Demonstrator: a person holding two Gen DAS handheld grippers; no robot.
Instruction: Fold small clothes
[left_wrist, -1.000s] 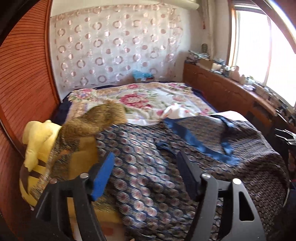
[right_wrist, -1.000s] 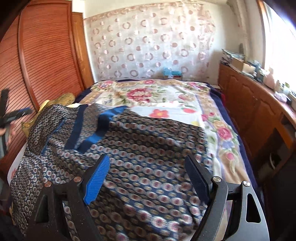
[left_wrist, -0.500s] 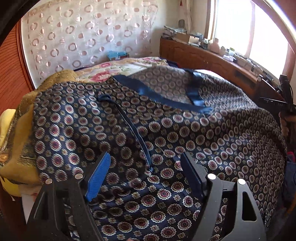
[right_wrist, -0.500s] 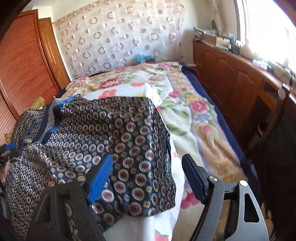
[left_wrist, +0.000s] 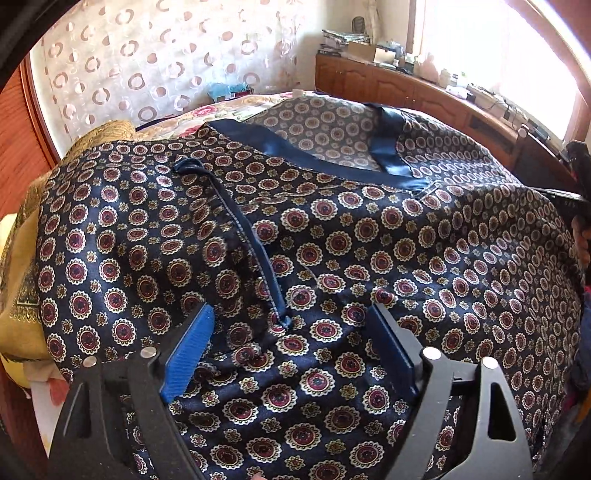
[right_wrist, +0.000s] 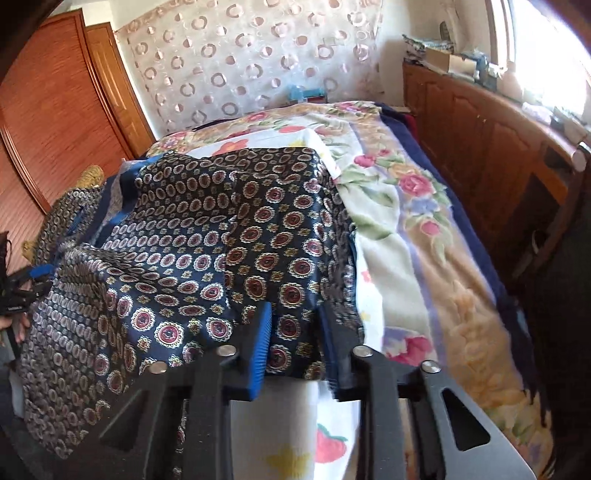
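Observation:
A navy satin garment (left_wrist: 332, 251) with red and cream medallions and plain blue bands lies spread over the bed. My left gripper (left_wrist: 291, 314) hovers low over its left part. Its jaws are wide and opening, with a stitched blue seam (left_wrist: 255, 251) running between the fingers; the pads are not pressing on cloth. My right gripper (right_wrist: 295, 310) is at the garment's (right_wrist: 207, 240) near right corner. Its jaws are closing, with the bunched hem pinched between the pads. The other gripper shows at each view's edge: the right (left_wrist: 576, 177), the left (right_wrist: 18, 291).
A floral bedspread (right_wrist: 399, 221) covers the bed to the right of the garment. A wooden cabinet (right_wrist: 480, 140) with clutter runs under the window. A slatted wardrobe (right_wrist: 55, 103) stands on the left, with a yellow cushion (left_wrist: 22, 295) beside the garment and a patterned curtain (left_wrist: 147, 62) behind.
My left gripper sank close over the garment and its jaws widened. My right gripper moved to the garment's right corner and its jaws closed in on the hem.

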